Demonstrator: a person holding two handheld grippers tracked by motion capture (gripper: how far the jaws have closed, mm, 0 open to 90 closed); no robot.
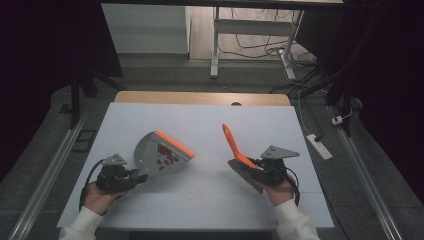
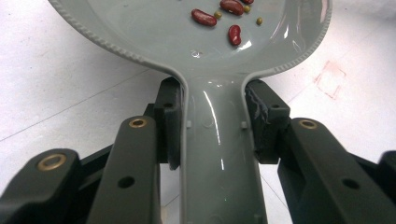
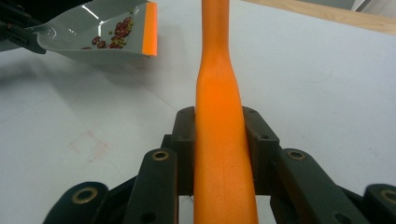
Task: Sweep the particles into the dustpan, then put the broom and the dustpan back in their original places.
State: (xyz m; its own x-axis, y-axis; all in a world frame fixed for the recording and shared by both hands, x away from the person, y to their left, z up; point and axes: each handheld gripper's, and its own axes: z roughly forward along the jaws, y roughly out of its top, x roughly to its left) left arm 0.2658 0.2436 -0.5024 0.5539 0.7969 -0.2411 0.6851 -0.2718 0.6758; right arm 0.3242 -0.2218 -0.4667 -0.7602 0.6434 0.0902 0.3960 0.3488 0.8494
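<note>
Jaws of the left gripper (image 2: 212, 126) pinch the neck of the grey dustpan (image 1: 162, 152) from both sides, just below where the pan widens, a grip that probably keeps the pan level enough for its load not to roll out. Red kidney beans (image 2: 204, 17) and a few small green ones lie loose in the pan's glossy bowl, gathered toward its orange front lip (image 1: 174, 142). That lip points away from the person, toward the middle of the white table (image 1: 200, 120).

Jaws of the right gripper (image 3: 219, 149) clamp the orange handle of the hand brush (image 1: 240, 155), which stands well apart to the dustpan's right. Its handle slants up and away, its grey bristles sit low by the hand, seemingly clear of the pan's mouth.
</note>
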